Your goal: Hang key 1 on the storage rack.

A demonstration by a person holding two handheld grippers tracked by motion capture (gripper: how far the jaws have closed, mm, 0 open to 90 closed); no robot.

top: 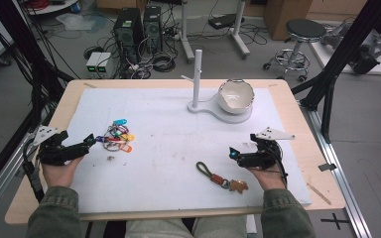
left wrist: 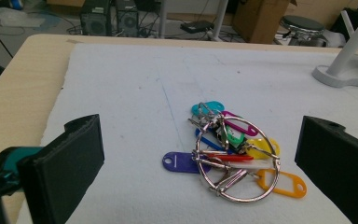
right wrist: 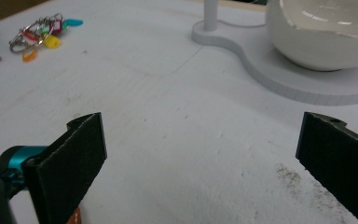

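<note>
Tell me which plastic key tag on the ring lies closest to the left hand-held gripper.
The purple tag. It sticks out from the ring toward the left hand-held gripper, while the orange tag and the others lie farther away.

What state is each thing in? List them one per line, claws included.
left claw: open, empty, jaws either side of the key ring bunch.
right claw: open, empty, over bare mat.
key ring bunch: lying flat on the mat, ungripped.
lanyard keychain: lying stretched out, untouched.
bowl: upright on the stand's base.
peg stand: upright, nothing hung on it.
</note>
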